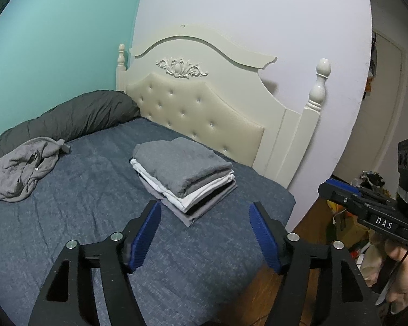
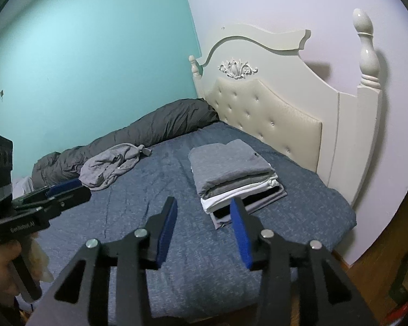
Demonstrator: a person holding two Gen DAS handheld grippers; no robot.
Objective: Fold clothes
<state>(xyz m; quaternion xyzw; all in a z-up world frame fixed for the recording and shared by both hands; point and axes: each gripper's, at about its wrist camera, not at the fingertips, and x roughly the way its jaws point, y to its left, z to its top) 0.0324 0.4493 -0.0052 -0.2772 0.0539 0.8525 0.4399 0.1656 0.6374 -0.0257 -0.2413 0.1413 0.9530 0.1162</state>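
A stack of folded clothes, grey on top with white and dark layers under it, lies on the blue bedspread near the headboard. A crumpled grey garment lies unfolded further left on the bed. My left gripper hovers short of the stack, open, nothing between its blue pads. My right gripper is open too and holds nothing, just in front of the stack's near corner. Each gripper appears at the edge of the other's view, held in a hand.
A cream tufted headboard with turned posts stands behind the stack. A dark grey rolled duvet runs along the turquoise wall. Wooden floor and clutter lie to the right of the bed.
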